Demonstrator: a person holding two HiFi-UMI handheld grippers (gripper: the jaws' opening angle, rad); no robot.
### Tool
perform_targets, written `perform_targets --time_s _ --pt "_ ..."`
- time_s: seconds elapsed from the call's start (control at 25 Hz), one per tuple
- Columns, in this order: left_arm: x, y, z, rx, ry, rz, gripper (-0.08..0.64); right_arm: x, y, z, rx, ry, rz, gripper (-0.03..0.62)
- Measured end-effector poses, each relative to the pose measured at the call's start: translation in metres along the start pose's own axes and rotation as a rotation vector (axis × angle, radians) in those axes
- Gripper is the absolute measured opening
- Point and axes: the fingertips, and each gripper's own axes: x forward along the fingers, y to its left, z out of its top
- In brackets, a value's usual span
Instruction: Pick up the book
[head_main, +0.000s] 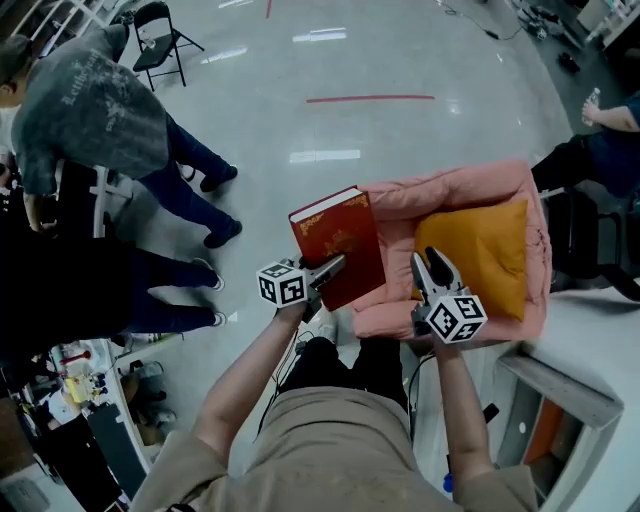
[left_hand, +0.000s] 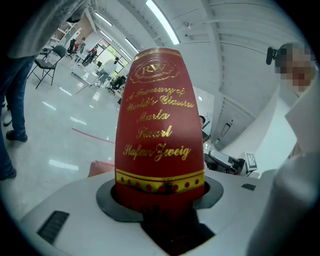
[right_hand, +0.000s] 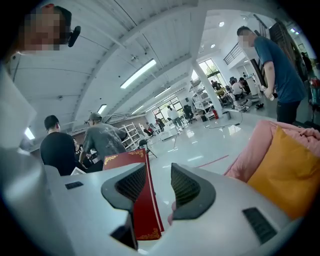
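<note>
Above the glossy grey floor our left gripper clamped the red, gold-lettered hardcover book (our right gripper gaped empty).

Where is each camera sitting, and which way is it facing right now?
Head view: on the person's head, facing steeply down at the red book; forearms, left hand-held gripper, right hand-held gripper show.
Left gripper view: on the left hand-held gripper, looking along its jaws, shut on the book.
Right gripper view: on the right hand-held gripper, jaws apart and empty, facing hall and orange cushion.
All three share the book.
</note>
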Motion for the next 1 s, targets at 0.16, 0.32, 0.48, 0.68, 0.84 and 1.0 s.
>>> perform_targets --time_s 0.16,0.32,0.48,0.68,0.84,1.0 --pt "-0.031 -0.006 0.030 0.019 -0.053 -0.022 0.250 0.002 0.025 0.018 -0.048 -0.011 -0.007 0.163" --pt "-0.060 -0.016 0.049 0.046 -0.085 -0.044 0.250 -0.002 0.046 0.032 -0.092 -0.028 -0.019 0.163" --pt "-0.090 -0.022 0.058 0.054 -0.112 -0.064 0.250 -0.012 0.071 0.036 -0.124 -0.031 -0.028 0.162" --pt "-0.119 -0.022 0.069 0.064 -0.149 -0.078 0.251 -0.015 0.104 0.041 -0.217 -0.038 -0.023 0.162" --pt "-0.130 -0.029 0.069 0.084 -0.162 -0.093 0.250 -0.026 0.123 0.043 -0.323 -0.063 -0.040 0.163" --pt "-0.143 -0.040 0.064 0.120 -0.167 -0.111 0.251 -0.042 0.136 0.041 -0.394 -0.096 -0.069 0.163"
